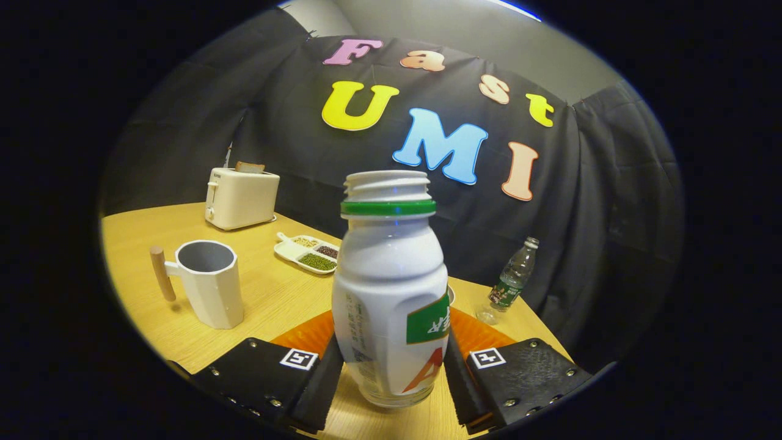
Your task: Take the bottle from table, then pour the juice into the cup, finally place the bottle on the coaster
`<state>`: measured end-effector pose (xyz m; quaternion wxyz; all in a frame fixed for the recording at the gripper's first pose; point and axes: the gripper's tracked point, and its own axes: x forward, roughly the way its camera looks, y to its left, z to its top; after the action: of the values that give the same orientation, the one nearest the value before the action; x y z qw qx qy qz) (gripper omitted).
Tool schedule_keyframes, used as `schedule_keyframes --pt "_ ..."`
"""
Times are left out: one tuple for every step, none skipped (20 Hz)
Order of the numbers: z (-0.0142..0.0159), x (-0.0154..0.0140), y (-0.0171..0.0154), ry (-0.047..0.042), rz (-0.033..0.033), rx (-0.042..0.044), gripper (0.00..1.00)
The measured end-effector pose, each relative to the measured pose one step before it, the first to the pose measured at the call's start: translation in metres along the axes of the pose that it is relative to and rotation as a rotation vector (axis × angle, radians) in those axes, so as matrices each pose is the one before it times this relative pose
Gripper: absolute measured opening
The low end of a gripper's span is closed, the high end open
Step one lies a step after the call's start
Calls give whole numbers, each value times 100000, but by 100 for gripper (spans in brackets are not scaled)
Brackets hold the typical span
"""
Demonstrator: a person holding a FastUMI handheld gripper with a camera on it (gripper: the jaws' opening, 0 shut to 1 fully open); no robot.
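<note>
A white bottle (391, 287) with a green neck ring and an uncapped threaded mouth stands upright between my fingers. My gripper (391, 370) is shut on its lower body, one finger against each side. Its clear base is at the wooden tabletop (269, 299); I cannot tell whether it touches. An orange ribbed coaster (308, 335) lies just behind the bottle, showing on both sides of it. A white faceted cup (211, 284) with a wooden handle stands on the table ahead and to the left, its grey inside looking empty.
A cream toaster (240, 197) with a bread slice sits at the far left. A white divided dish (308, 252) of beans lies beyond the cup. A clear plastic water bottle (513, 278) stands near the table's right edge.
</note>
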<state>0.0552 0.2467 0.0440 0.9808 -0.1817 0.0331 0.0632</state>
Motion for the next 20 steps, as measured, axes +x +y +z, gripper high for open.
schedule_keyframes --pt "77 153 168 606 408 -1419 76" --pt "98 192 260 542 430 -1483 76" --pt "216 105 318 118 517 -2061 76" --pt "231 61 285 -178 113 -2579 76" --pt "292 56 270 -361 16 -2864 76" --pt "140 238 441 -9 338 -2761 76" --pt "199 113 464 181 633 -2190 76" --pt "185 219 429 -310 794 -1370 76" --pt "349 88 388 -426 449 -861 76" --pt "310 9 273 -420 407 -1004 76" --pt "427 196 261 -371 61 -1316 76" --pt "328 261 343 -285 -133 -1600 76" --pt "303 235 297 -212 266 -2136 76" --pt "81 162 266 229 -223 -2546 76" --pt "39 151 229 209 -120 -2475 76" --pt "-108 290 311 719 485 -1241 76" --pt "-65 255 355 422 813 28 76" --pt "2 189 316 378 699 -347 76" --pt "136 149 85 325 -365 -1156 76" --pt "328 129 8 -111 -471 -1966 76"
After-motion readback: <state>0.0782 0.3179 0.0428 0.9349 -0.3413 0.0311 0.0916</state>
